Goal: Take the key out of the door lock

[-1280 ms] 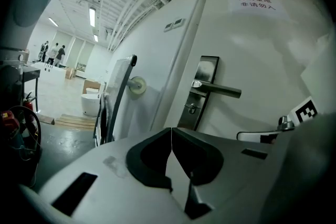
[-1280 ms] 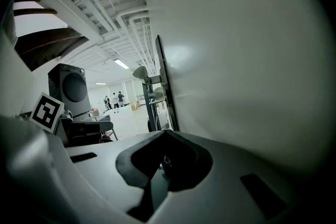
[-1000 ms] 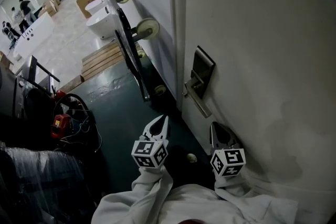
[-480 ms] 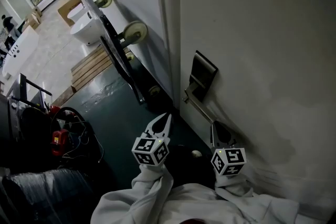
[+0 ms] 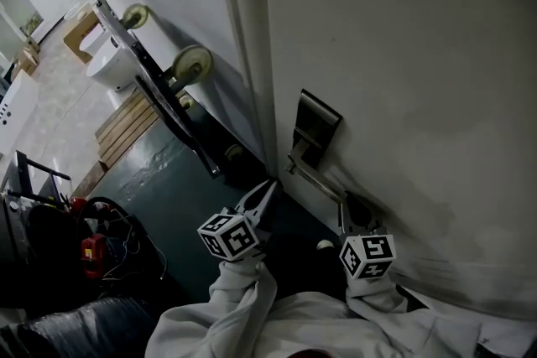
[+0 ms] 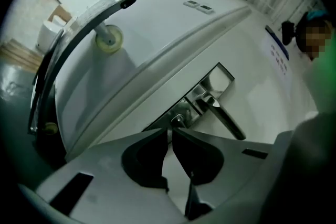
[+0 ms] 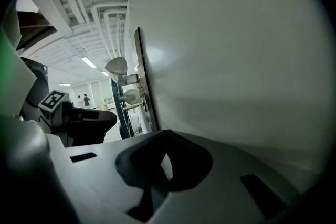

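My left gripper (image 5: 266, 197), pinched closed on nothing, points at the lock (image 6: 179, 121) near the edge of the door (image 5: 403, 54). My right gripper (image 5: 353, 212) is closed too. Open floor (image 5: 159, 180) lies left.

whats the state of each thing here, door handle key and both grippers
door, looks closed
door handle, untouched
key, inserted in the door, not gripped
left gripper, shut, empty, just short of the key
right gripper, shut, empty
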Demonstrator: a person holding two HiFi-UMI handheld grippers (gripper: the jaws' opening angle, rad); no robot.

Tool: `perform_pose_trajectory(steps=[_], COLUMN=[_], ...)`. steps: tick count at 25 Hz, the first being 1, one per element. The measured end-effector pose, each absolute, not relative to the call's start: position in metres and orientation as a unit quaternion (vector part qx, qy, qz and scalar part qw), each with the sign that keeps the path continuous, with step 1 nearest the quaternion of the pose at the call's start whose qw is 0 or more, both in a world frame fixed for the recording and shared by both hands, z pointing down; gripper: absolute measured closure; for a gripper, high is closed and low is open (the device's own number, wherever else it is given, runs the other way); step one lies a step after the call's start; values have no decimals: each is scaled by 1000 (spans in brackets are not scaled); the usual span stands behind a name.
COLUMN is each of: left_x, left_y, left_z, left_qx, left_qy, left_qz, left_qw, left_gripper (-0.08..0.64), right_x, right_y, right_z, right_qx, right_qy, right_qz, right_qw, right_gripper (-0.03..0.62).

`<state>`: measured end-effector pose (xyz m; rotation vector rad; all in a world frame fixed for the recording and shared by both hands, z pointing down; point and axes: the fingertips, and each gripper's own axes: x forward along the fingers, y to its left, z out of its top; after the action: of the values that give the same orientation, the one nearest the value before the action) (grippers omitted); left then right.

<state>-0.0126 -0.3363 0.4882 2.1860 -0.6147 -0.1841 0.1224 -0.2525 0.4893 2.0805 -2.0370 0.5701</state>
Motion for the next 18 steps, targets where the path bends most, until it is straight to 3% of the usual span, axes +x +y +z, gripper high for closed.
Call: perform_pose_trajectory(steps=[6, 9, 18], left_x=[1, 10, 26], left_y=[-341, -340, -350], left_z=[487, 483, 471], left_qx=[852, 839, 780], left_qy=[-180, -144, -109], left_qz=[-97, -111, -167], left_qw=[482, 513, 594], left_gripper=[538, 433, 433], right_x=[118, 120, 122], right_y=[-256, -254, -251], right_z=[494, 492, 493], right_qx=[707, 714, 725], right_qy=[-675, -667, -655], right_qz=[189, 189, 190], right_qw=[97, 95, 96], right_gripper=[540, 540, 540])
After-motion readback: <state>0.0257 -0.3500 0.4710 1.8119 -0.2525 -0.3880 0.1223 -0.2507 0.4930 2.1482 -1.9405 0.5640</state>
